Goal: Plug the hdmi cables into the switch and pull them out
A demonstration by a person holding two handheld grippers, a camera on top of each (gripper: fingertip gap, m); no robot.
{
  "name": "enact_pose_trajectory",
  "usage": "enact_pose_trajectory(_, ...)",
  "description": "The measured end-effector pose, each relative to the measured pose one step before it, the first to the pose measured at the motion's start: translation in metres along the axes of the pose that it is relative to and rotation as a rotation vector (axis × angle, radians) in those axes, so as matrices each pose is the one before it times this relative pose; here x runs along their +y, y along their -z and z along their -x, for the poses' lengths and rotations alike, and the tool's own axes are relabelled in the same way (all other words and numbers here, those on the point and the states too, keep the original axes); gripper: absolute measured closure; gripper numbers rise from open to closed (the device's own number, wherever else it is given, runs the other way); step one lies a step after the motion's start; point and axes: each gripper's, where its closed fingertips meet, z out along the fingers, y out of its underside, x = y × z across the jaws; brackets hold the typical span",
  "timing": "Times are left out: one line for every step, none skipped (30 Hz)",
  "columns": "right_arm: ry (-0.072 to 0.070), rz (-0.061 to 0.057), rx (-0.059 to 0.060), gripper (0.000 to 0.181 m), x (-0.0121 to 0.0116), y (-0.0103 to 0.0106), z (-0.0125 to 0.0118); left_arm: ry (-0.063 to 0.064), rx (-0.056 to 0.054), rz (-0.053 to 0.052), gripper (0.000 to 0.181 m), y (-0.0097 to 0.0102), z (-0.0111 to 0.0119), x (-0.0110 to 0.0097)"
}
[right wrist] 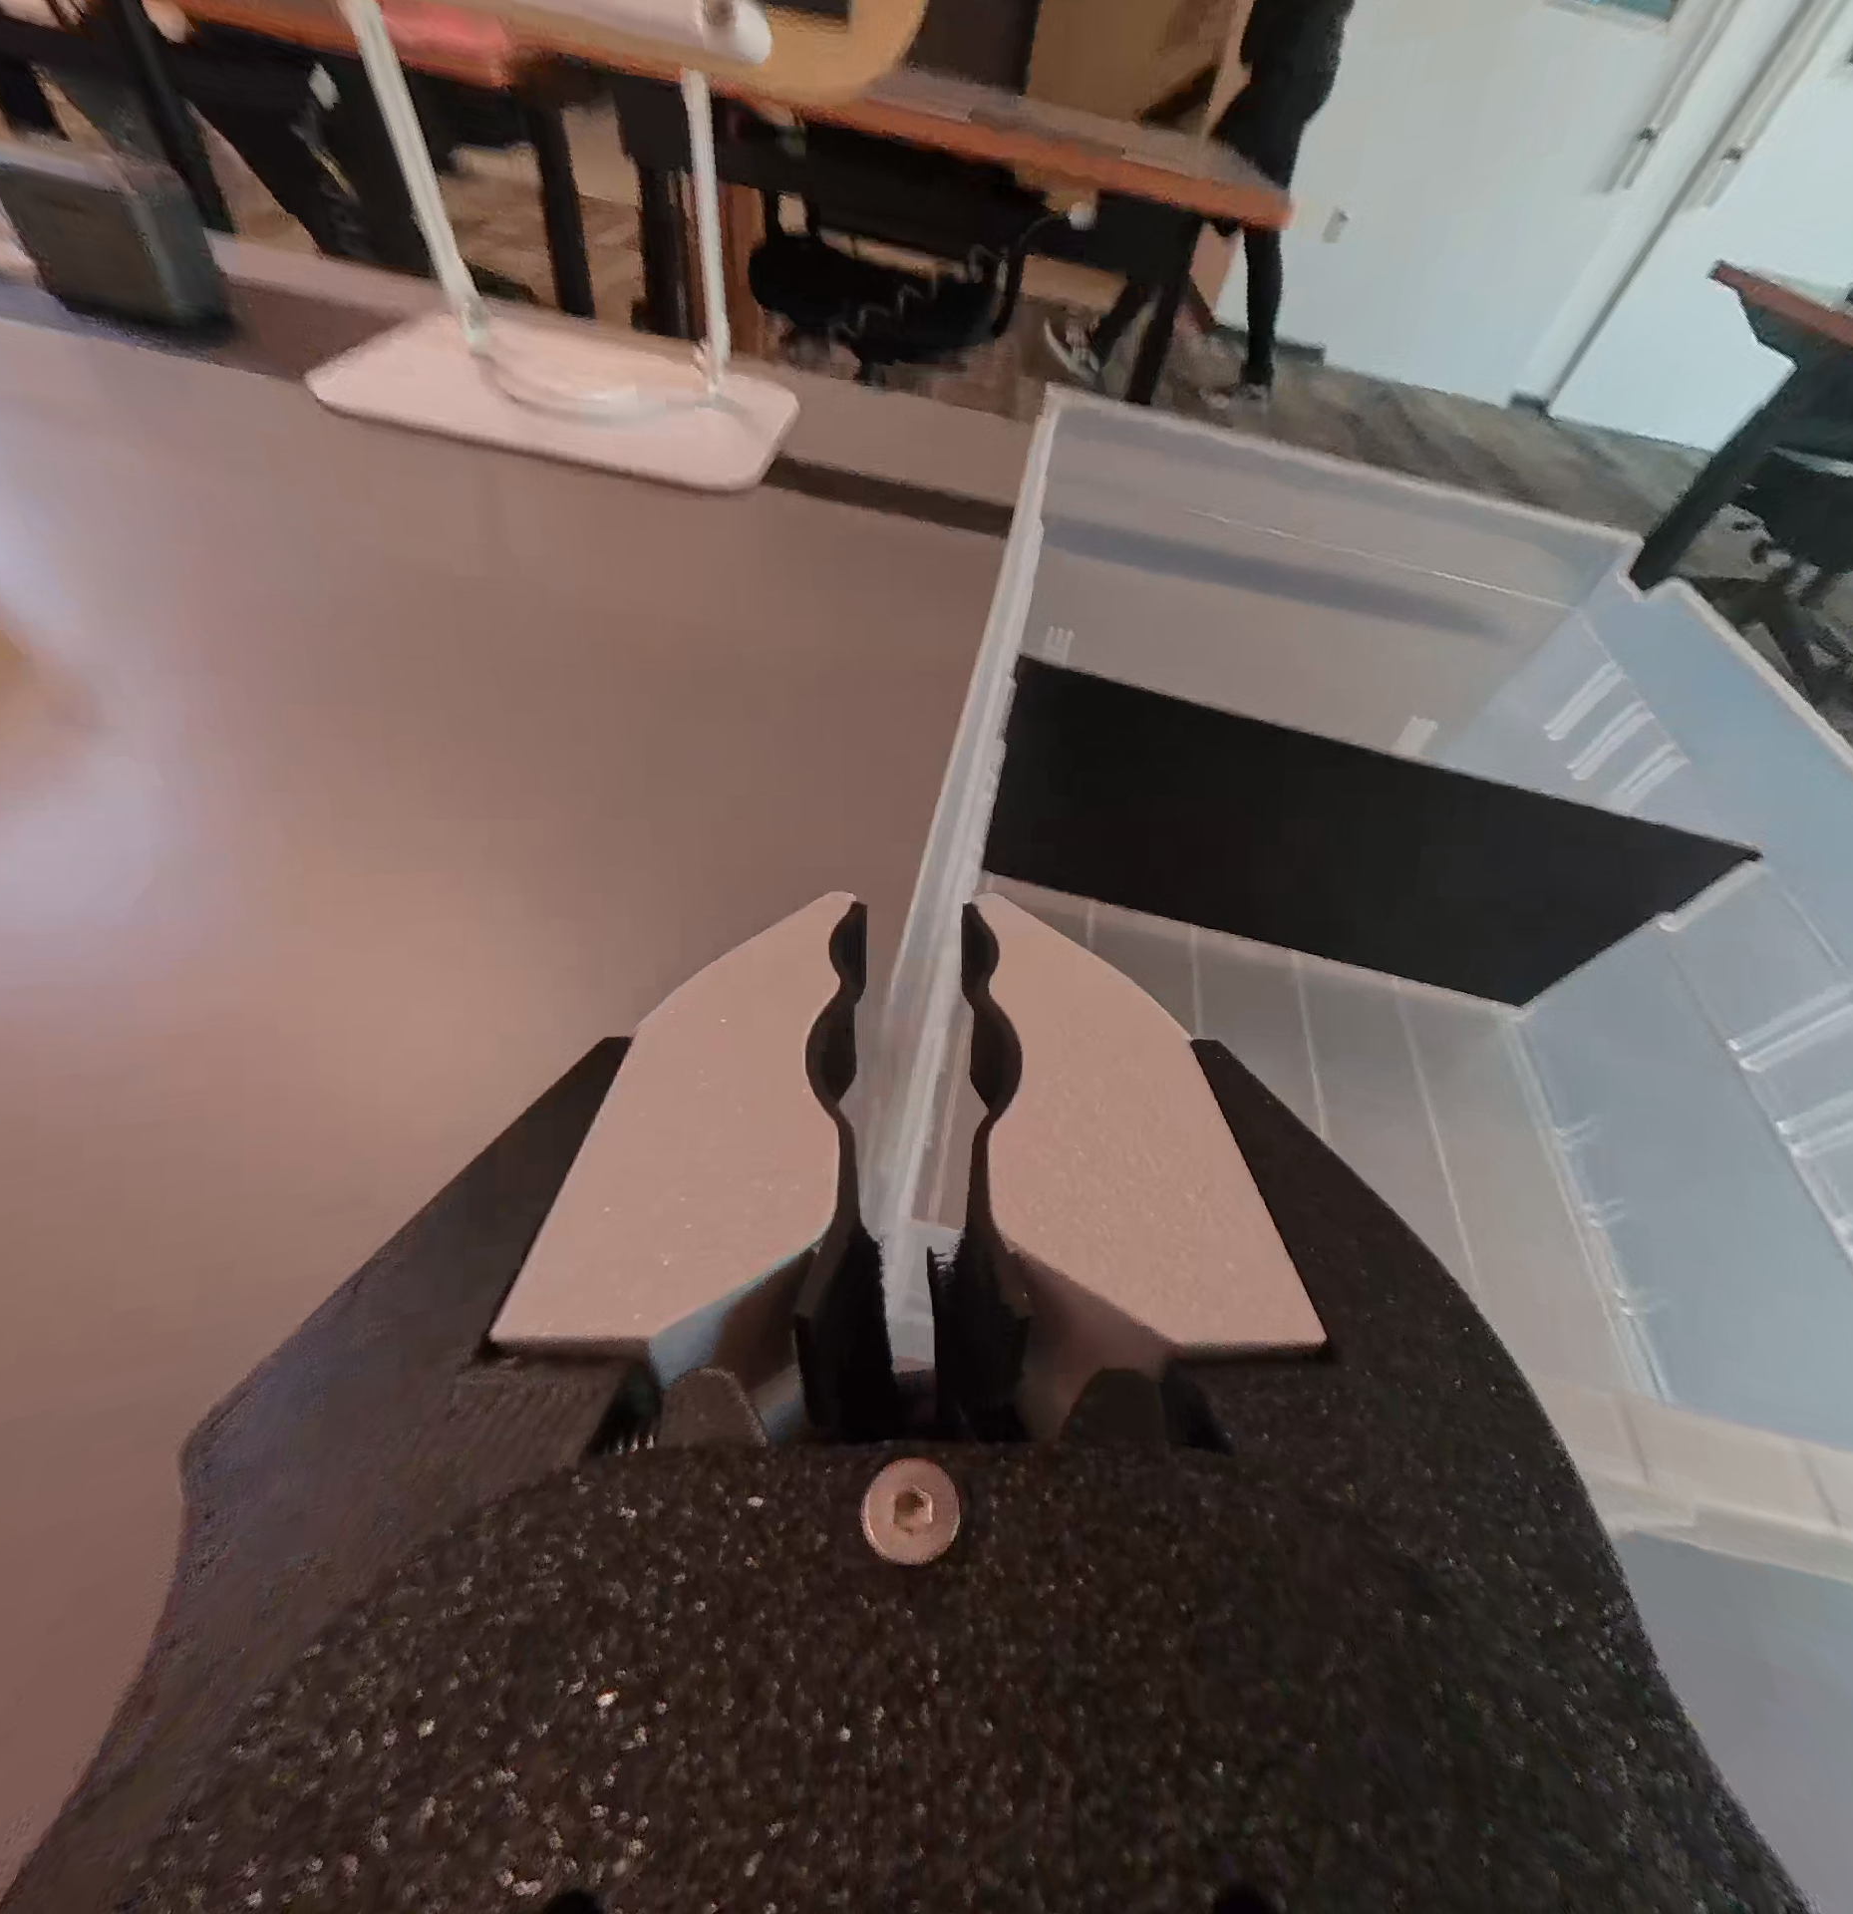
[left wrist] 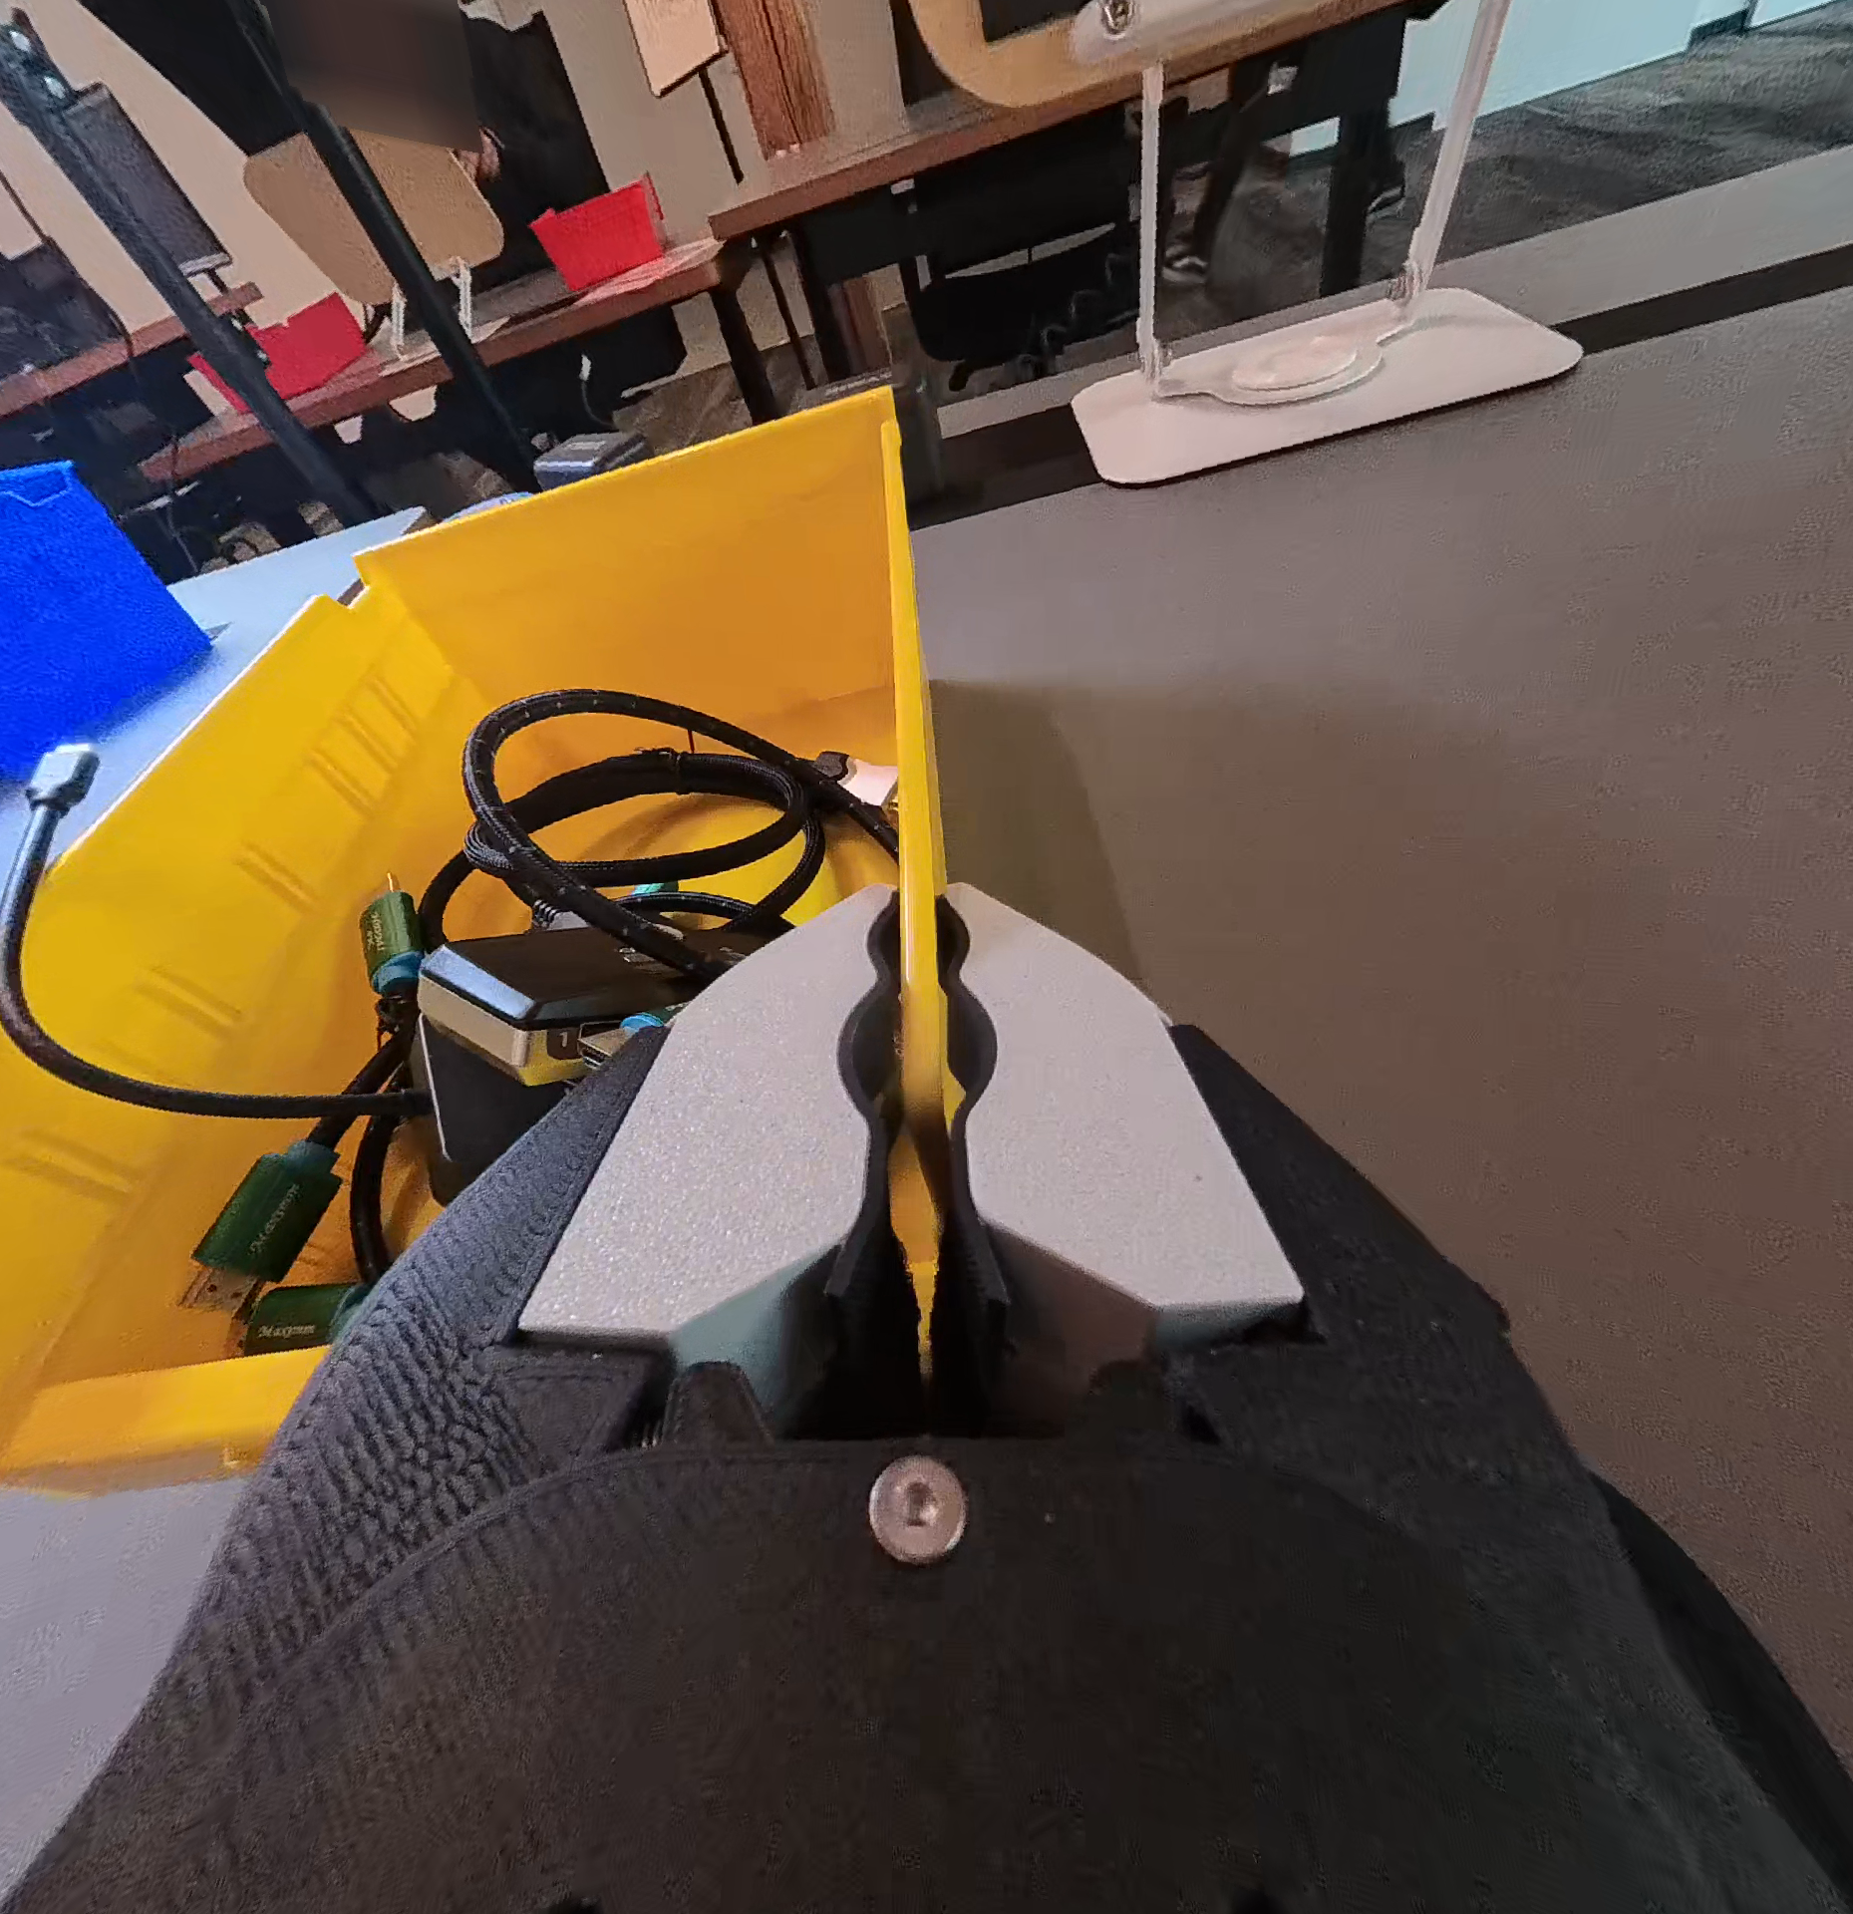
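While your left gripper (left wrist: 920, 1046) is clamped on the right-hand wall of the yellow bin (left wrist: 632, 611), its jaws pressed narrow against the thin plastic, your right gripper (right wrist: 912, 1067) straddles the left wall of the clear bin (right wrist: 1315, 580) with a little gap visible on either side, so I cannot tell whether it truly grips that wall or only brackets it. Holding each bin by a wall looks like a way to drag or steady it on the grey worktop (left wrist: 1419, 829), probably to bring the contents within reach before any plugging begins. You have two bins in hand, one yellow and one clear. The clear one shows nothing inside but a dark flat sheet (right wrist: 1315, 829) on its floor. Everything for the task sits in the yellow one: a single black and silver switch (left wrist: 528, 994) lying near the front, close beside your left gripper, and a tangle of black braided hdmi cables (left wrist: 632, 808) coiled behind and around it. I count three green plugs (left wrist: 264, 1212) toward the bin's front left, one more upright beside the switch, and one silver plug (left wrist: 62, 772) arching over the left wall; how many separate cables these belong to is unclear. Whether any plug is seated in the switch is hidden.
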Motion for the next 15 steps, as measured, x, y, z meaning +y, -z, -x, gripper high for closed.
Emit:
enact_pose_trajectory(-0.0232,-0.0433,-0.0137,0.16,-0.00681,0.00221,0.00282,-0.0047,-0.003,-0.0008,0.175,0.00007,-0.00034,-0.00025)
enact_pose_trajectory(-0.024,-0.0225,-0.0024,0.157,-0.00393,0.00108,0.00112,-0.0059,-0.0027,0.0005,0.175,-0.00006,-0.00053,-0.00011)
enact_pose_trajectory(-0.0049,0.0081,0.0035,0.157,0.00075,-0.00034,-0.00025,-0.0079,0.0018,0.0021,0.174,-0.00002,-0.00097,-0.00026)
enact_pose_trajectory(0.0081,0.0131,0.0054,0.156,0.00155,-0.00068,-0.00074,-0.0101,0.0138,0.0014,0.171,0.00033,-0.00236,-0.00045)
enact_pose_trajectory(0.0082,-0.0078,0.0033,0.15,-0.00185,0.00068,-0.00004,-0.0072,0.0235,-0.0033,0.163,0.00108,-0.00332,-0.00135)
enact_pose_trajectory(0.001,-0.0358,0.0009,0.143,-0.00687,0.00284,0.00052,0.0023,0.0217,-0.0123,0.152,0.00249,-0.00235,-0.00277)
enact_pose_trajectory(0.0004,-0.0641,-0.0081,0.139,-0.01229,0.00482,0.00189,0.0078,0.0234,-0.0256,0.143,0.00393,-0.00159,-0.00496)
enact_pose_trajectory(0.0057,-0.0903,-0.0205,0.136,-0.01697,0.00588,0.00398,0.0095,0.0265,-0.039,0.136,0.00562,-0.00054,-0.00763)
enact_pose_trajectory(0.0131,-0.1057,-0.0268,0.135,-0.01993,0.0061,0.00554,0.0146,0.0218,-0.0521,0.132,0.00722,0.00157,-0.01071)
enact_pose_trajectory(0.0221,-0.1076,-0.0378,0.136,-0.02034,0.00523,0.00765,0.023,0.0175,-0.0667,0.13,0.00804,0.00366,-0.01428)
enact_pose_trajectory(0.0229,-0.0949,-0.0535,0.139,-0.01805,0.00328,0.01021,0.031,0.0078,-0.0715,0.129,0.00798,0.00671,-0.01645)
enact_pose_trajectory(0.0162,-0.0733,-0.0747,0.144,-0.01386,0.00125,0.01323,0.0327,-0.0049,-0.064,0.129,0.00678,0.01042,-0.01676)
enact_pose_trajectory(0.002,-0.0497,-0.0881,0.145,-0.00825,-0.00103,0.01499,0.0272,-0.0111,-0.0469,0.129,0.00485,0.01314,-0.01508)
enact_pose_trajectory(-0.0129,-0.0212,-0.0787,0.145,-0.00097,-0.00286,0.01331,0.0198,-0.0162,-0.0209,0.128,0.00256,0.01532,-0.01184)
enact_pose_trajectory(-0.0225,0.0099,-0.07,0.145,0.00647,-0.00408,0.01113,0.0132,-0.0131,0.0072,0.127,0.00058,0.0157,-0.00763)
